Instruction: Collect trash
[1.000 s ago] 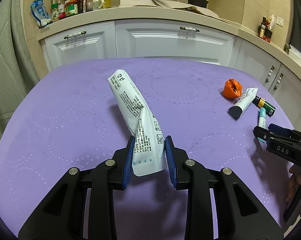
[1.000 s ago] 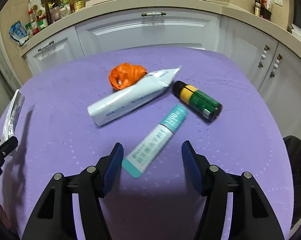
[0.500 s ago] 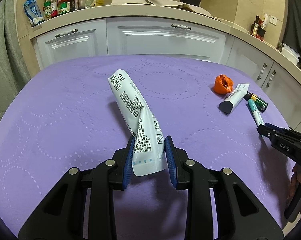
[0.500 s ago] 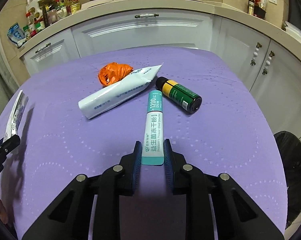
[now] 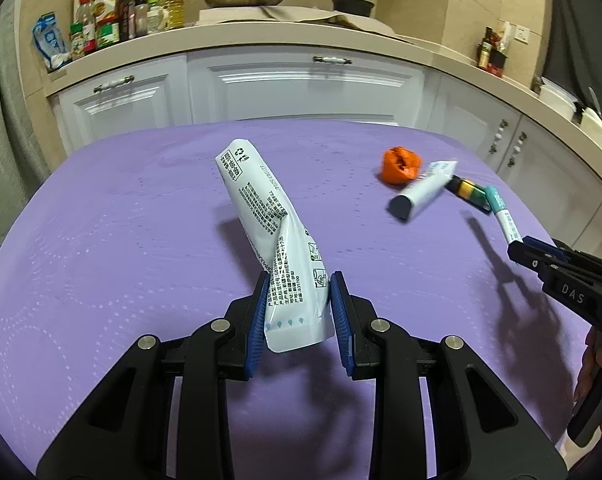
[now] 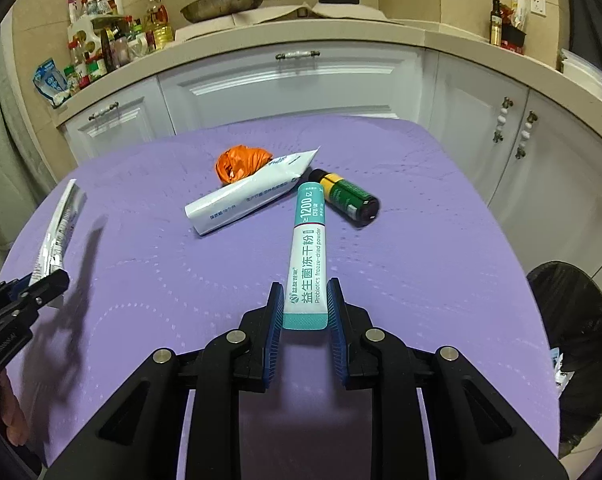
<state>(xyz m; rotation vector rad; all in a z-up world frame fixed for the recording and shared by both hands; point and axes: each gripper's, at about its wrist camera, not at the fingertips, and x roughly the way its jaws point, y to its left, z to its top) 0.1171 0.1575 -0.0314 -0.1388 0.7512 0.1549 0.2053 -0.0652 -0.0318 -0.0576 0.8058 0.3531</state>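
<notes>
Two pieces are now in hand: my right tool (image 6: 304, 312) has just clamped the teal sachet (image 6: 307, 256), my left tool (image 5: 299, 312) grips the white pouch (image 5: 277, 240) above the worktop (image 5: 101, 240); the bin (image 6: 573, 344) sits near right.

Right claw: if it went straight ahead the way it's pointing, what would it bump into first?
Probably the green and yellow bottle. The right claw already holds a teal stick packet, whose far end points between that bottle and the white pouch. Depth is hard to judge, so the pouch might come first.
</notes>
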